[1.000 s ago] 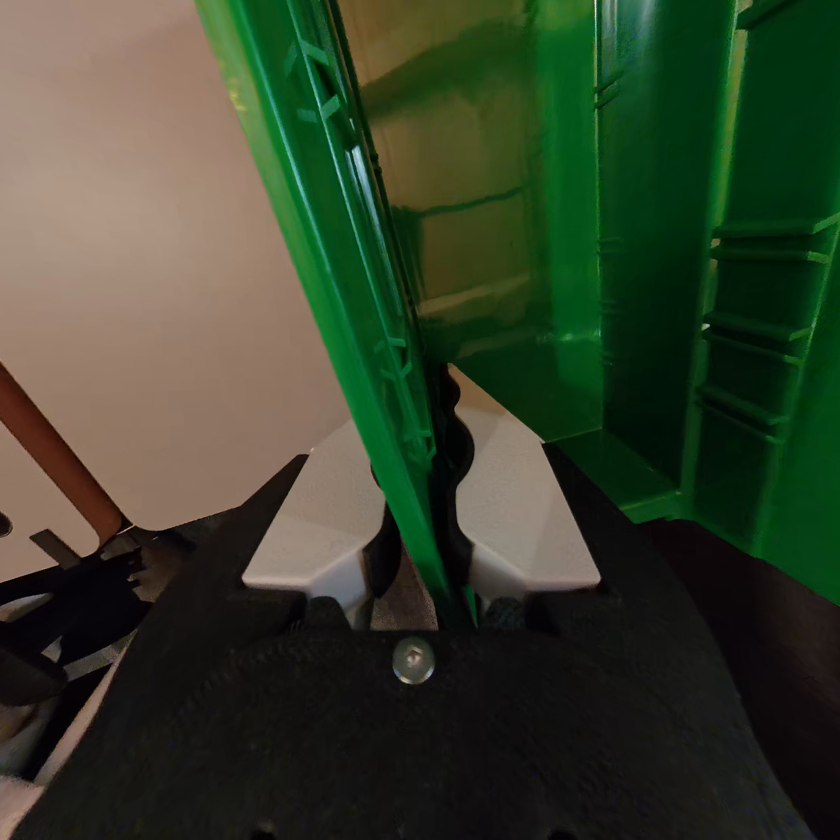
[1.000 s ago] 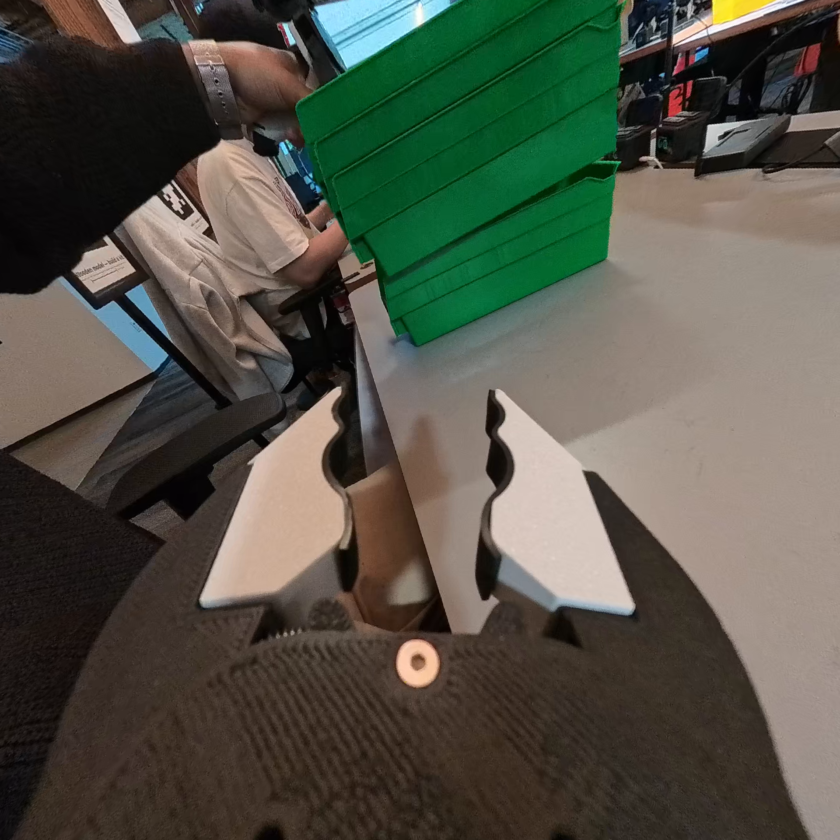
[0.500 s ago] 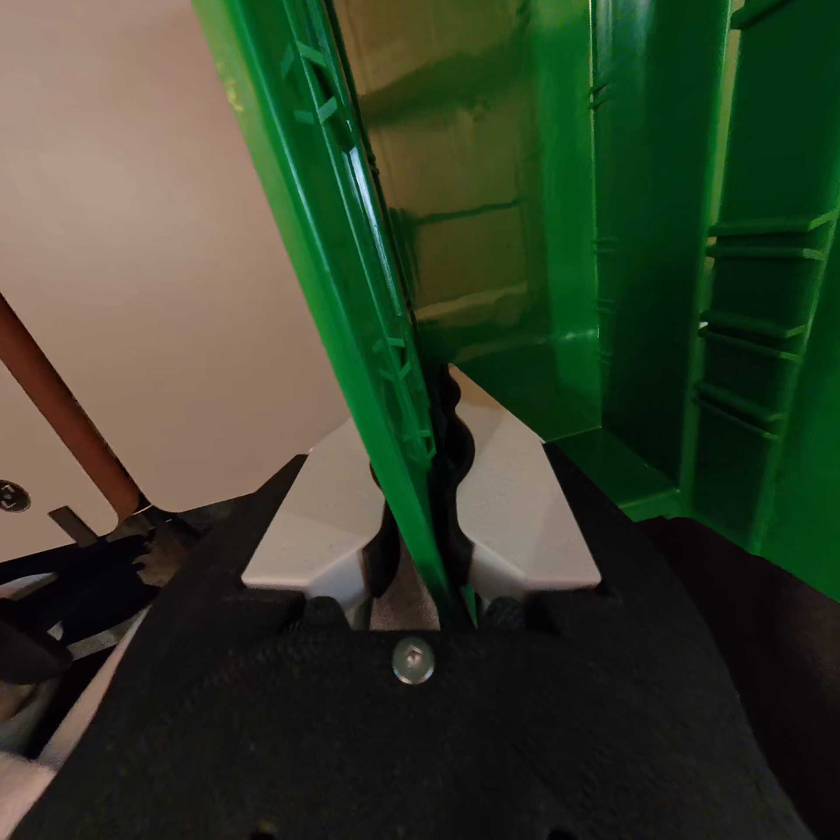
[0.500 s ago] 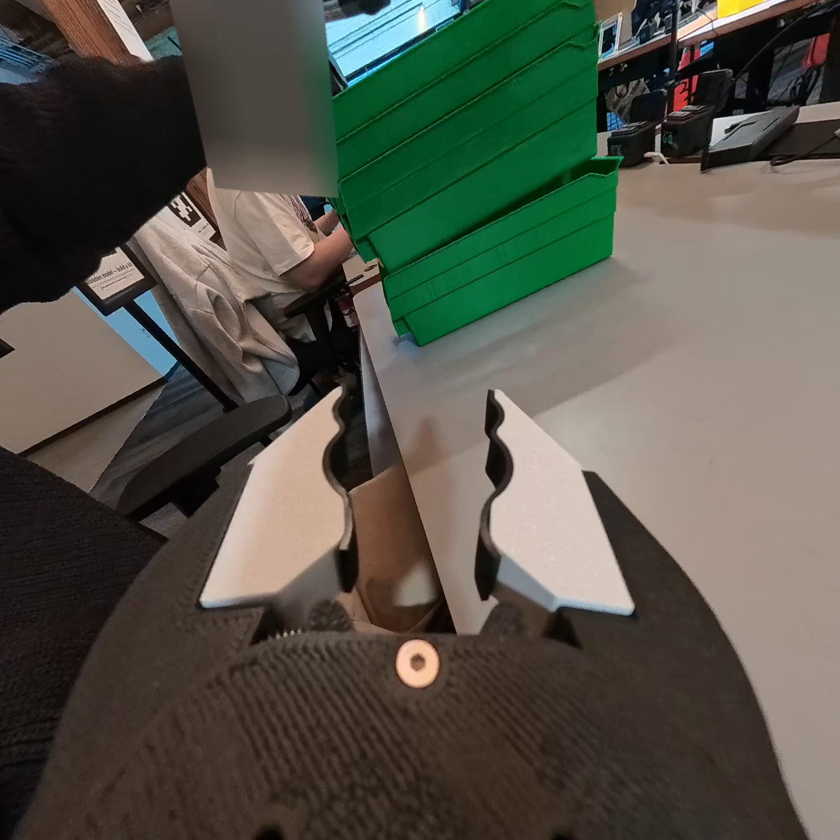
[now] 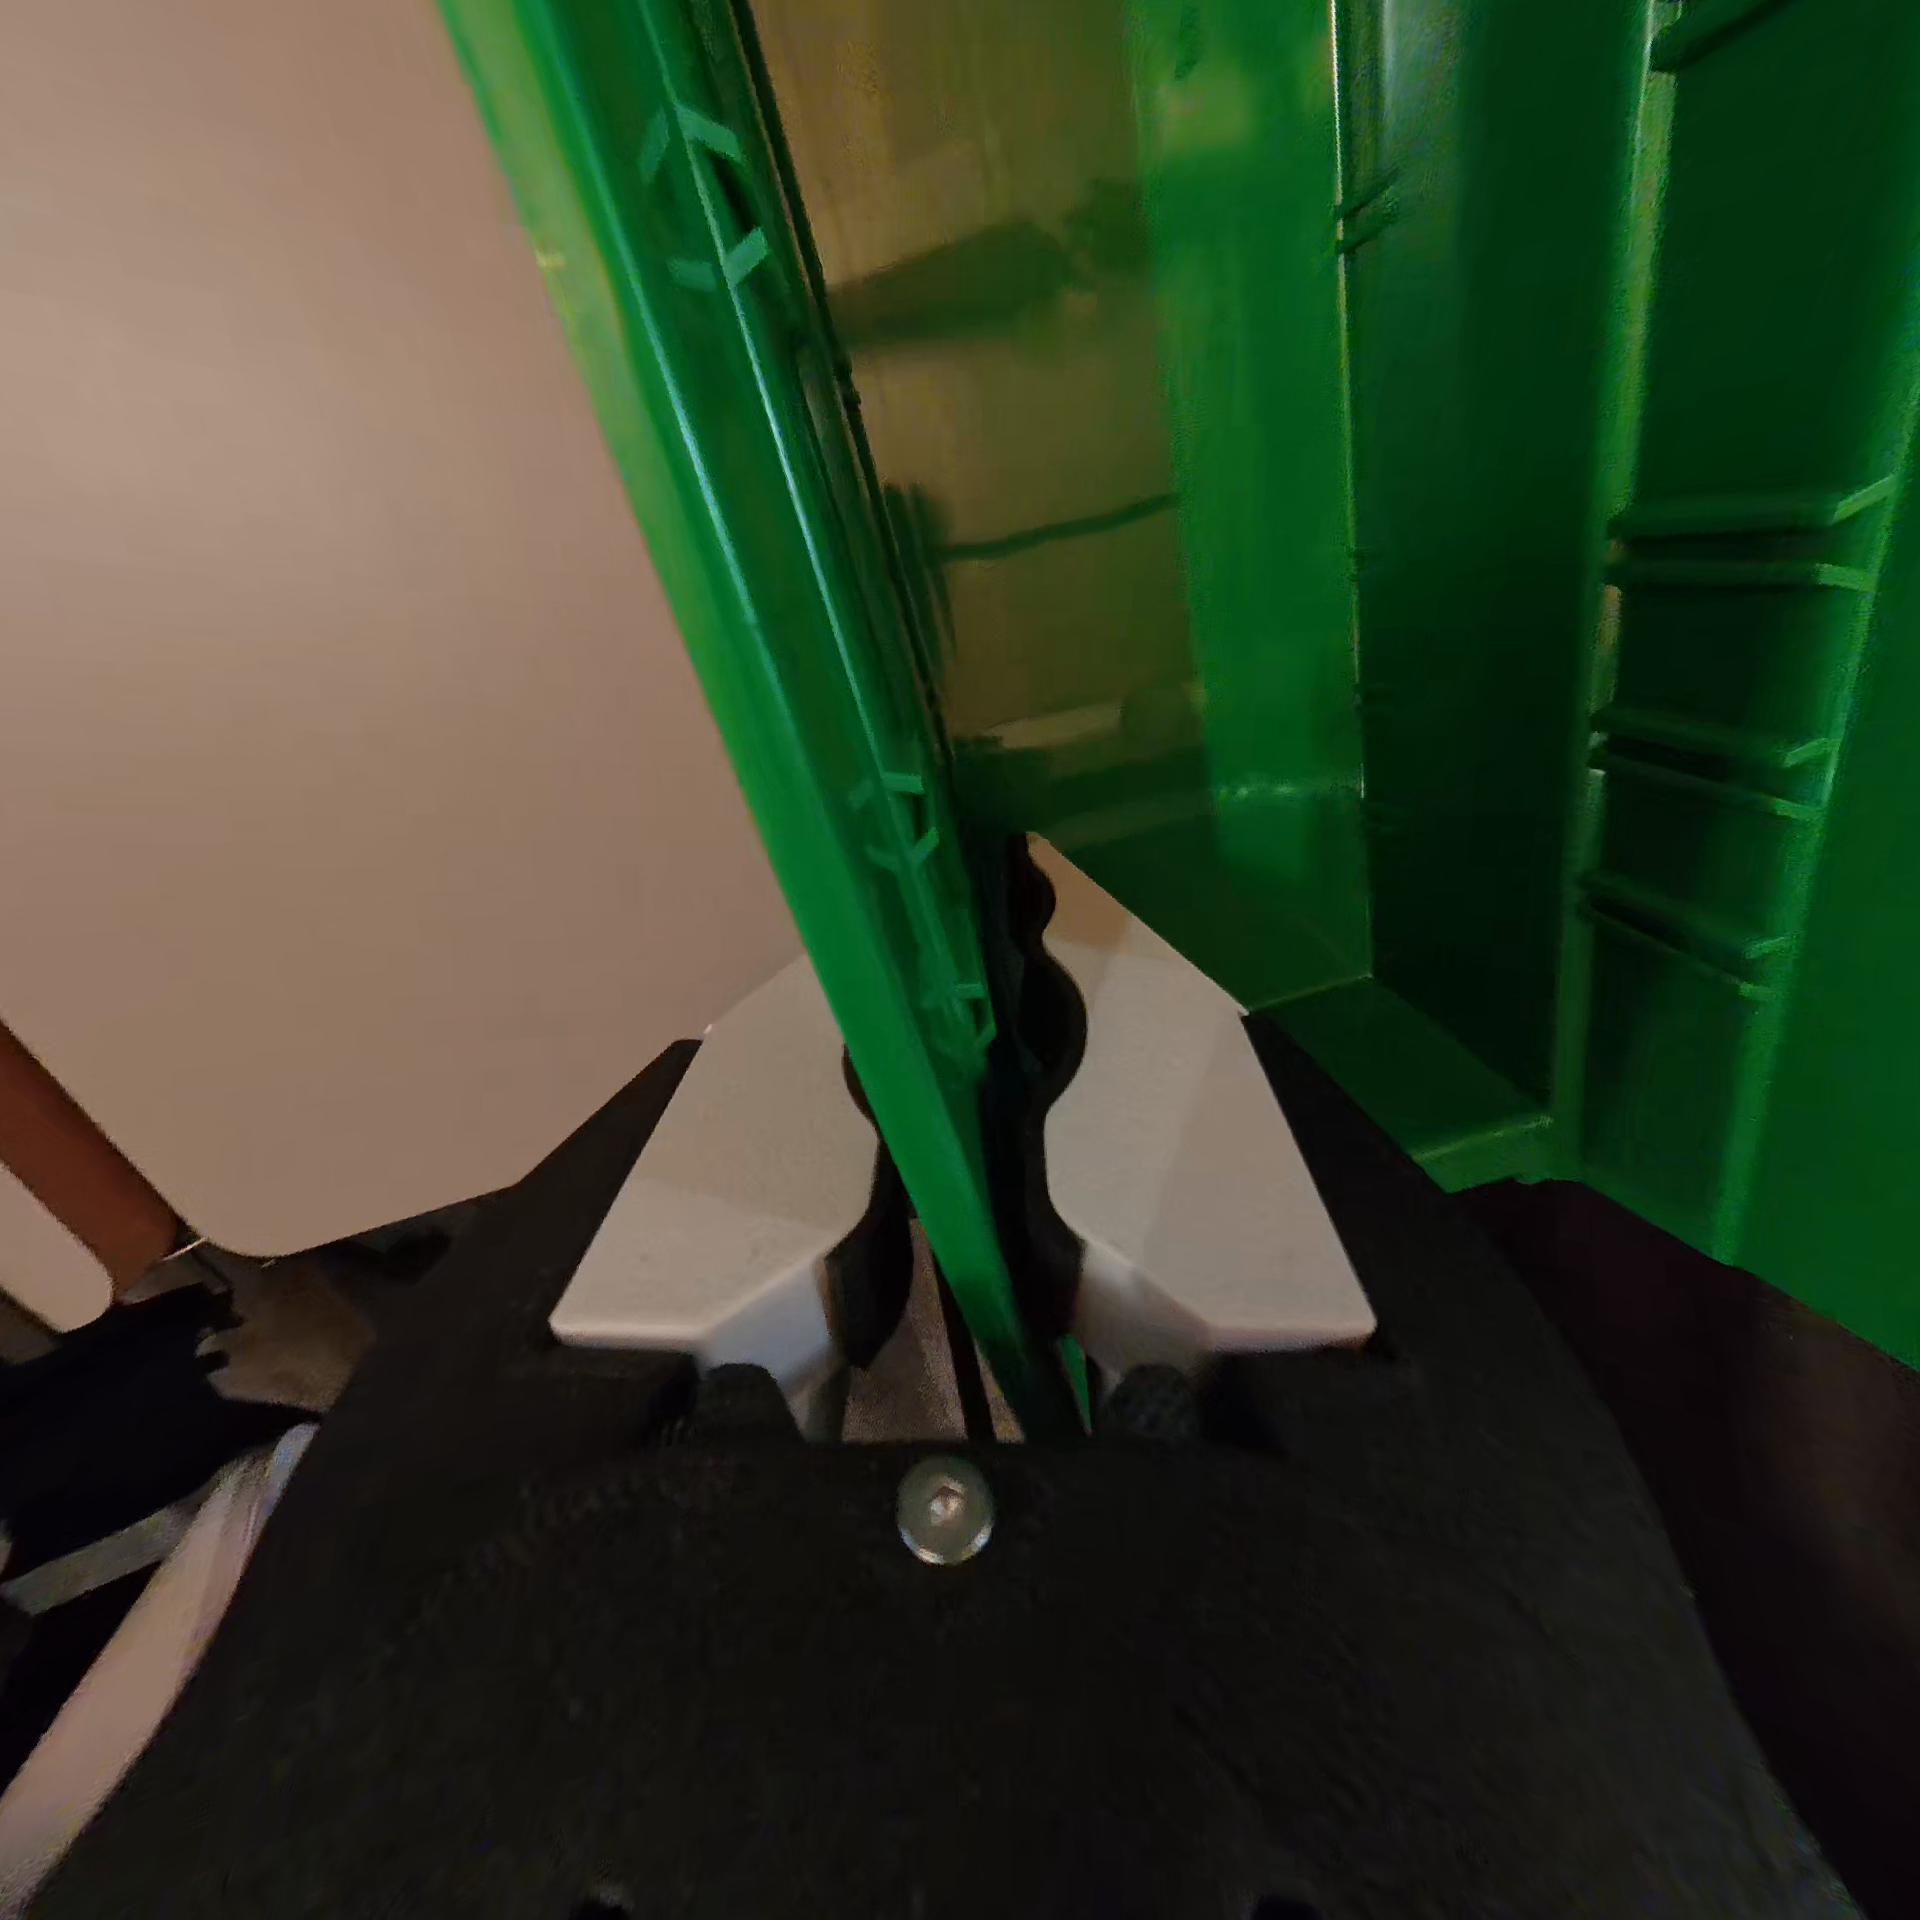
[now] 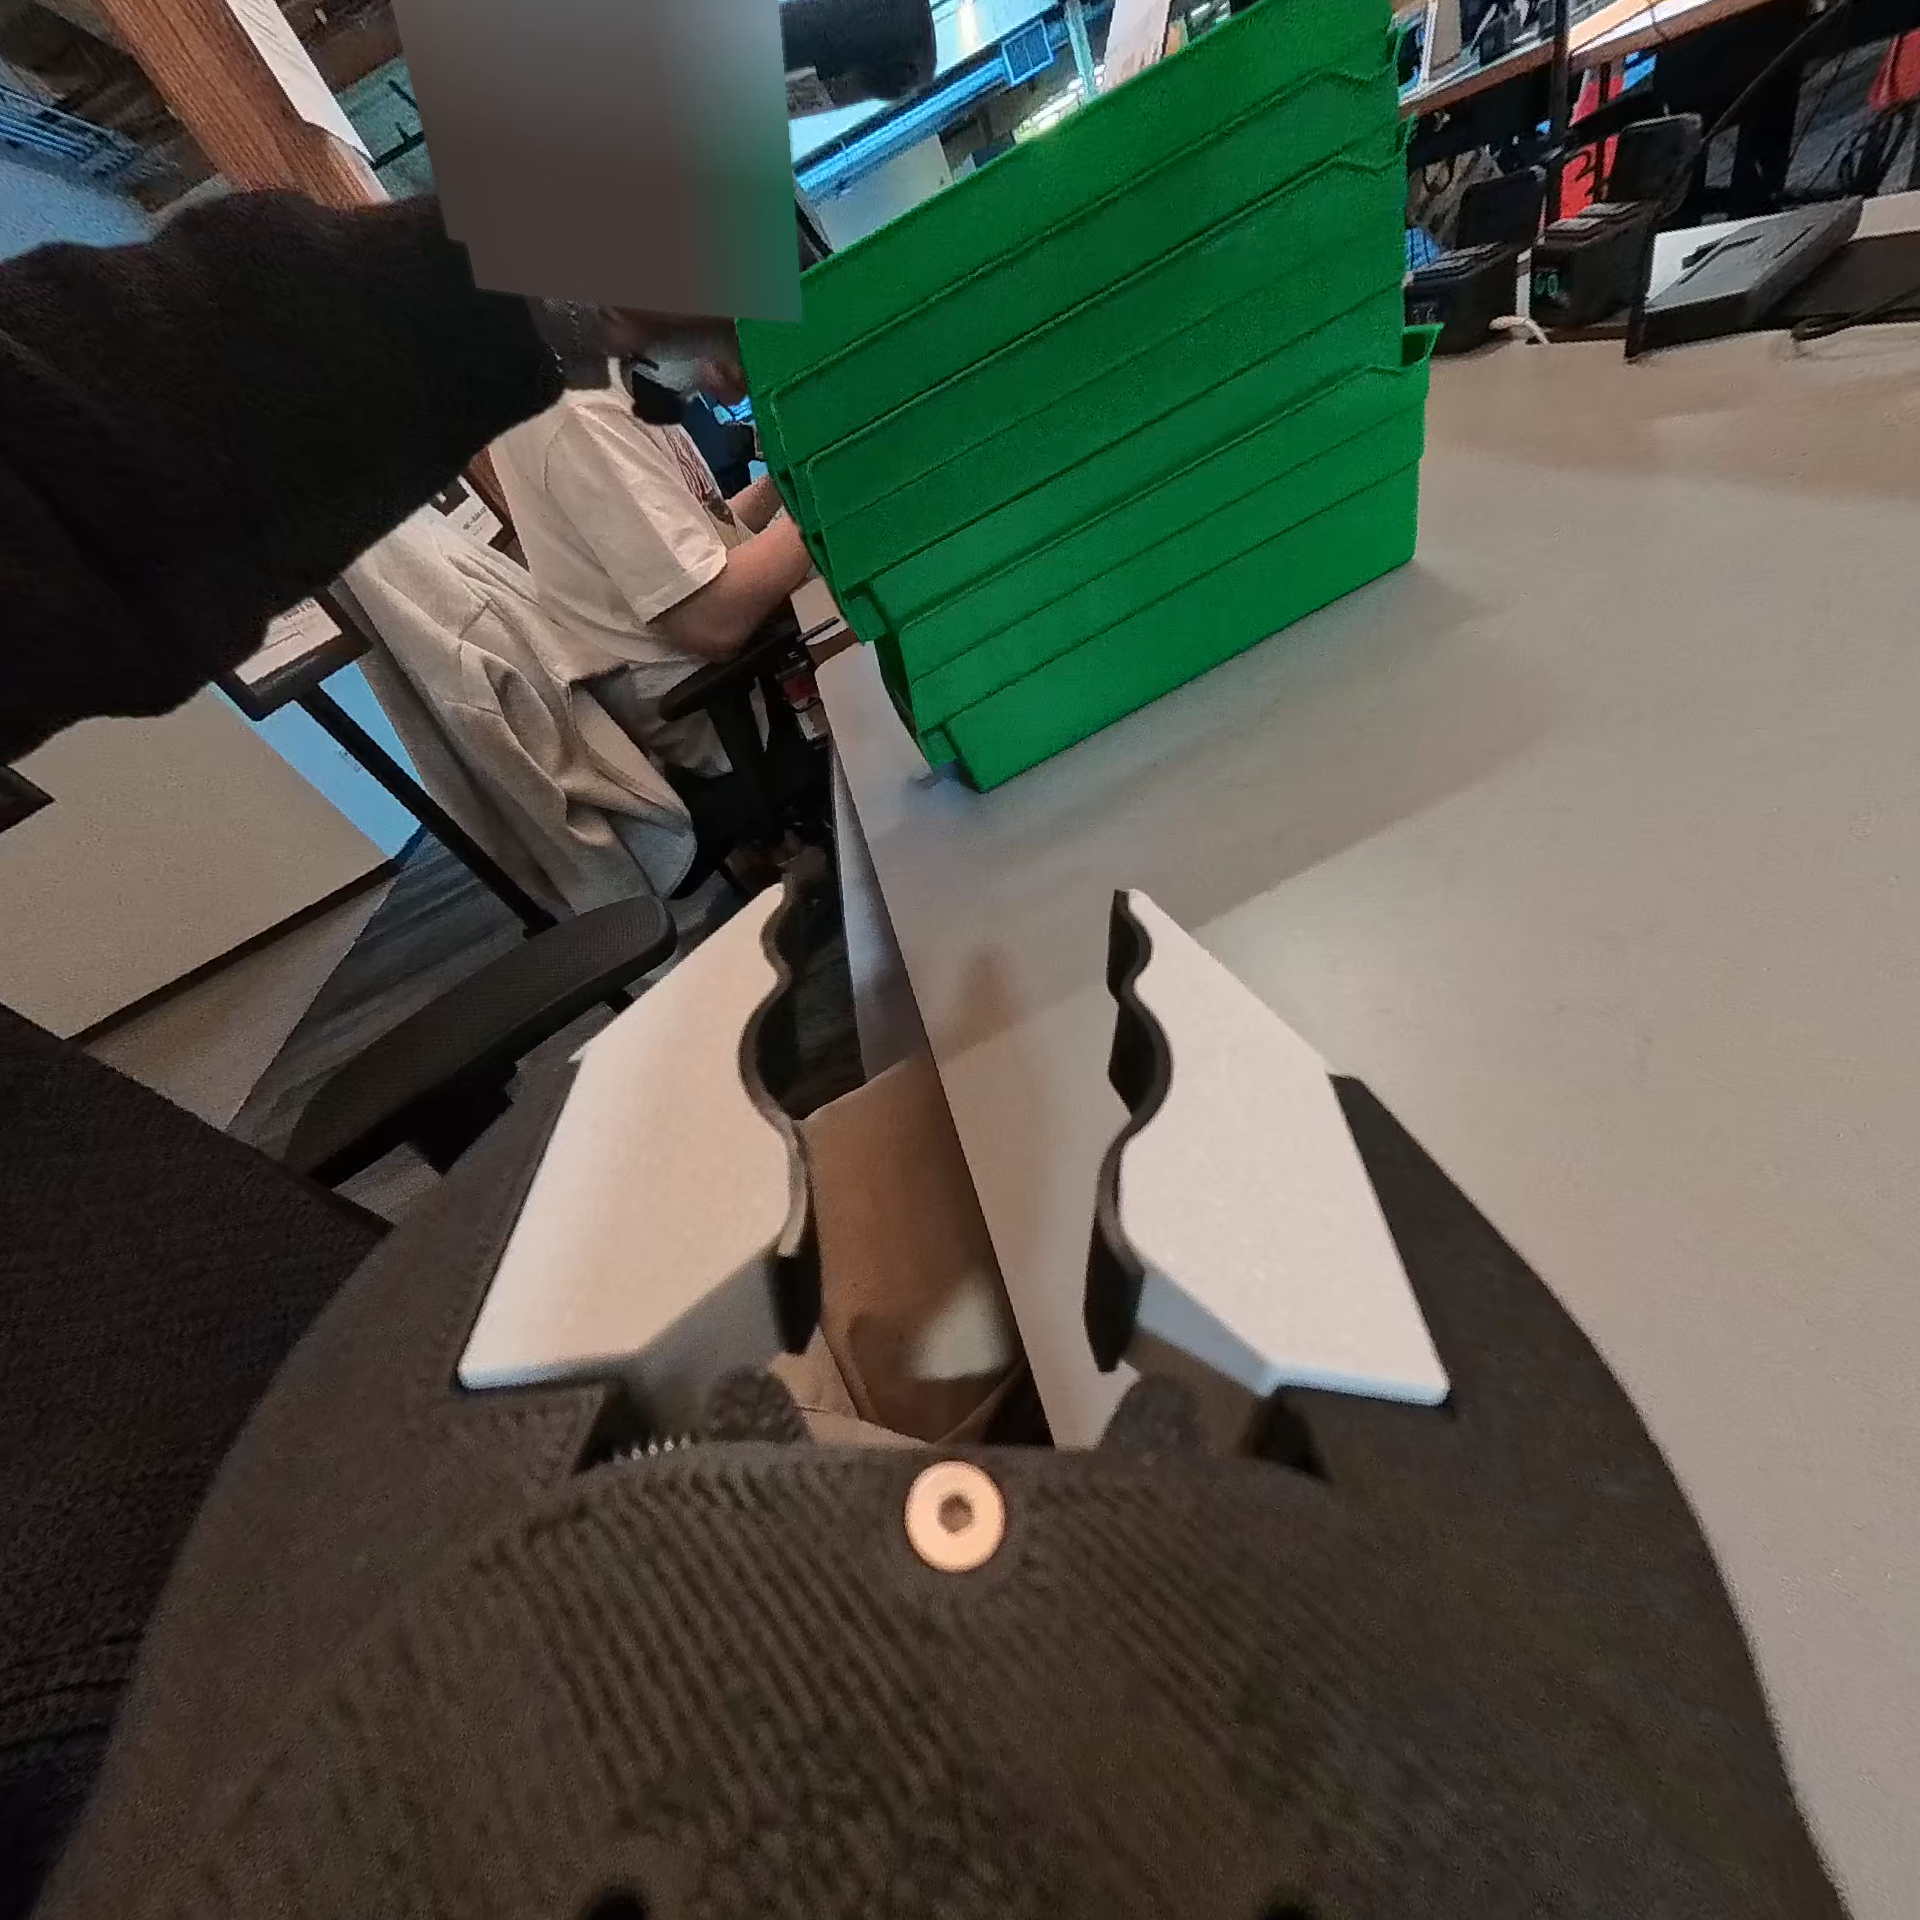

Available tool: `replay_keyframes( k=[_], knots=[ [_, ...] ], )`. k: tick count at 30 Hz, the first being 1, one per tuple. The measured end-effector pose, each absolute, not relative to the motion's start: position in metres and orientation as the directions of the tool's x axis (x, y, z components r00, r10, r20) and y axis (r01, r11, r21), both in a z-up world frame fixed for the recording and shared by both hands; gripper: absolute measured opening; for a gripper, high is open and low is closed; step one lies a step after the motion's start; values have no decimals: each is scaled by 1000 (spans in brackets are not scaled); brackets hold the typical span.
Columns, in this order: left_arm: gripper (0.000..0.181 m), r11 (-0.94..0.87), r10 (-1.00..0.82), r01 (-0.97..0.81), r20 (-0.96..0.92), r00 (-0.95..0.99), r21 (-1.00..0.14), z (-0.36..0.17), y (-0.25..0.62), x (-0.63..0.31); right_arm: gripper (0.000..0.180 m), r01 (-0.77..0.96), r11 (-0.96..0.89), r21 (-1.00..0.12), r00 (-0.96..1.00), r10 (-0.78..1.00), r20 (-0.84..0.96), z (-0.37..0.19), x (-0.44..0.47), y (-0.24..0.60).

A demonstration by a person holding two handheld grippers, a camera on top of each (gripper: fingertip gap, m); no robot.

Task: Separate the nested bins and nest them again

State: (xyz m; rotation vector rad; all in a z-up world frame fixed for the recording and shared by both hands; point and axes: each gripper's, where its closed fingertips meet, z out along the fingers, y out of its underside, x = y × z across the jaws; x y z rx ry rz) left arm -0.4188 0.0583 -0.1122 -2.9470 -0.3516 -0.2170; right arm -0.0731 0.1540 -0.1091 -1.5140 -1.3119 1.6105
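Note:
My left gripper (image 5: 961, 1023) is shut on the side wall of a green bin (image 5: 790, 582), held tilted up over a second green bin (image 5: 1714, 727). In the right wrist view the upper green bin (image 6: 1081, 343) hangs tilted, its lower end inside the lower green bin (image 6: 1195, 634), which rests on the grey table (image 6: 1558, 935). My right gripper (image 6: 951, 935) is open and empty, low over the table's left edge, well short of the bins. The left gripper itself is hidden behind a blurred patch there.
A dark sleeve (image 6: 208, 447) reaches in from the left. A seated person in a white shirt (image 6: 634, 520) and an office chair (image 6: 468, 1039) are beyond the table edge. Dark devices (image 6: 1745, 260) lie at the far right of the table.
The upper bin has sunk lower and shifted right into the lower bin. In the left wrist view the held wall has swung slightly. My right gripper has stayed open and nearly still.

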Motion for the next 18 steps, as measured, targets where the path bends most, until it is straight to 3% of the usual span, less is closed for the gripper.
replay_keyframes(
  k=[13, 18],
  knots=[
    [19, -954, 200, 228, 152, 968, -195, -128, 71, -421, 58, 236, -376, -896, -205, 882, -424, -115, -75, 152],
    [58, -892, 252, 223, -22, 968, -393, -109, 96, -445, 58, 241, -386, -891, -206, 876, -436, -117, -76, 152]
  ],
)
